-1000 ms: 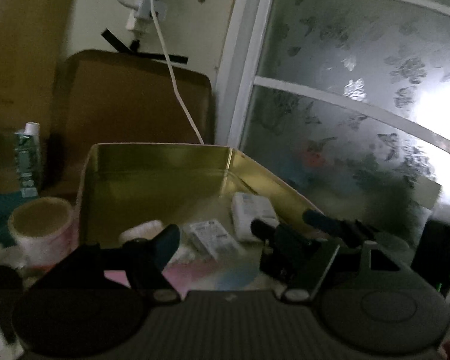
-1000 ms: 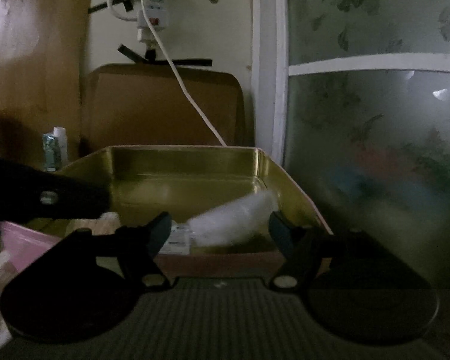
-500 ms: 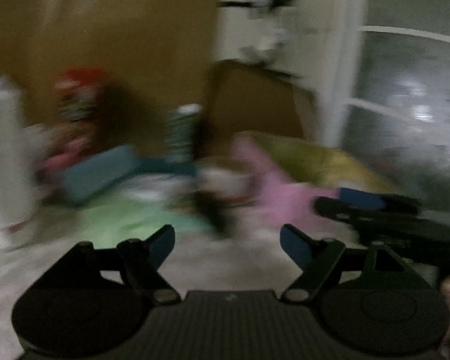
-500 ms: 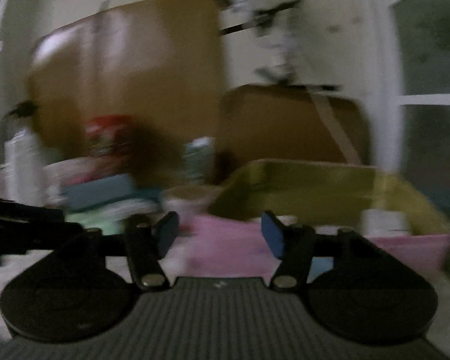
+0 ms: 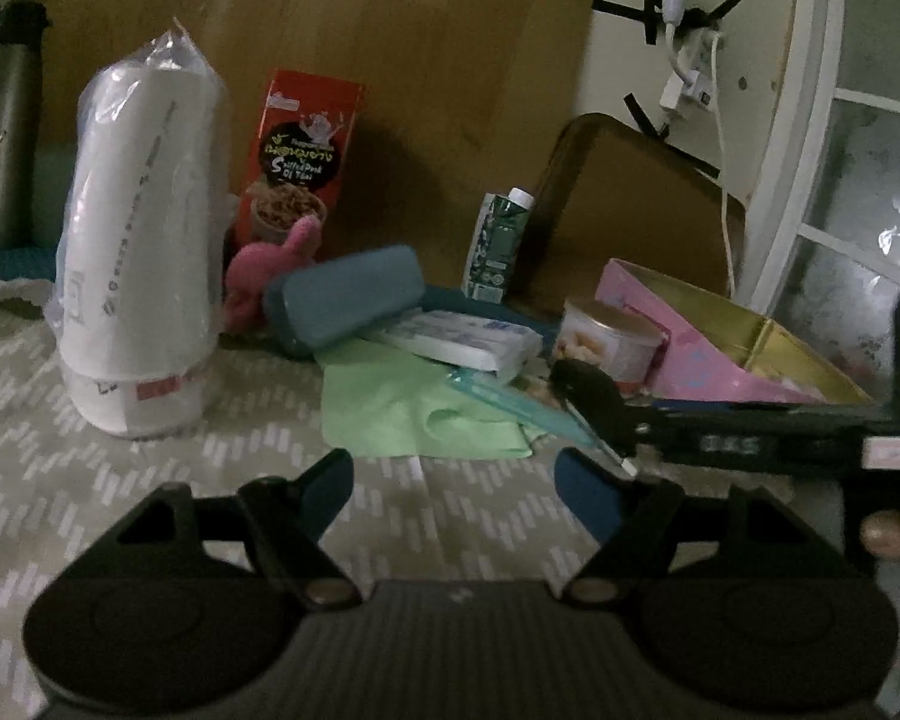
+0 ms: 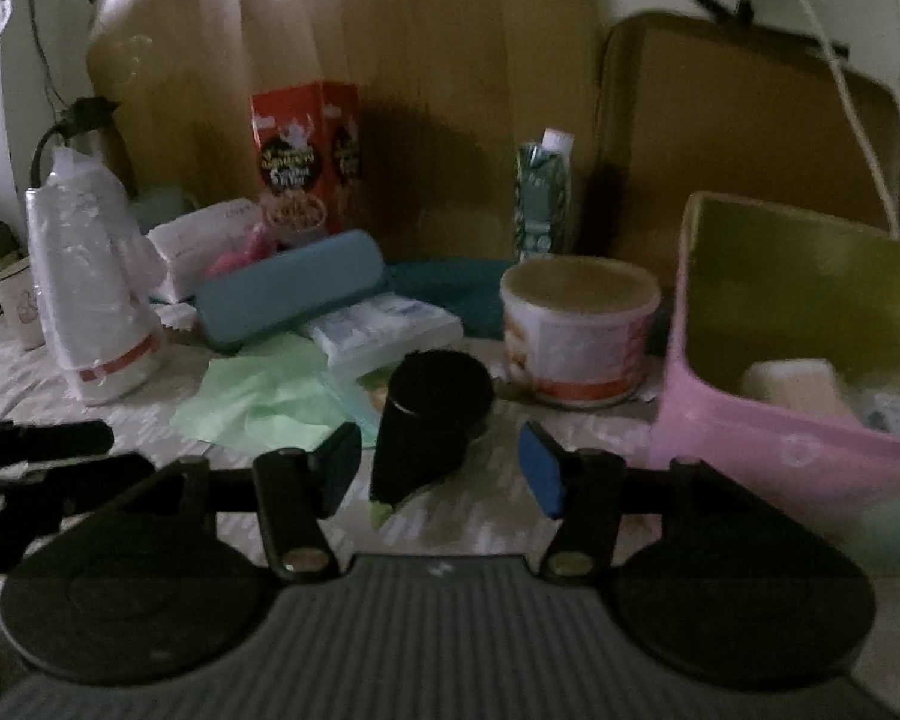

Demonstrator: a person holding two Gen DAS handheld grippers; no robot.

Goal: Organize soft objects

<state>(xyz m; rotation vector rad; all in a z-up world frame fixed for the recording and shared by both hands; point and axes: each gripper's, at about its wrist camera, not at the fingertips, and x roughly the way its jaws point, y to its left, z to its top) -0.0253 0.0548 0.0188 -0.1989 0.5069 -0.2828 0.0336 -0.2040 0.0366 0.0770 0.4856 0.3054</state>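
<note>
My left gripper (image 5: 453, 483) is open and empty above the patterned cloth, short of a green cloth (image 5: 408, 405). My right gripper (image 6: 441, 468) is open and empty; a black highlighter (image 6: 426, 420) lies on the table between its fingers, not gripped. A pink plush bunny (image 5: 270, 264) leans behind a blue case (image 5: 342, 297). A white tissue pack (image 5: 462, 342) lies on the green cloth, also in the right wrist view (image 6: 384, 327). The pink tin with gold inside (image 6: 810, 324) stands at the right and holds a pale sponge (image 6: 792, 384).
A bagged stack of white cups (image 5: 138, 252) stands at the left. A red snack box (image 5: 303, 150), a green carton (image 5: 501, 240) and a round tub (image 6: 579, 324) stand behind. A teal pen (image 5: 510, 402) lies on the cloth. The right gripper crosses the left wrist view (image 5: 720, 420).
Both grippers have swung left away from the tin's inside and now face the table clutter. The white fluffy piece seen at the right gripper a second ago is gone from it.
</note>
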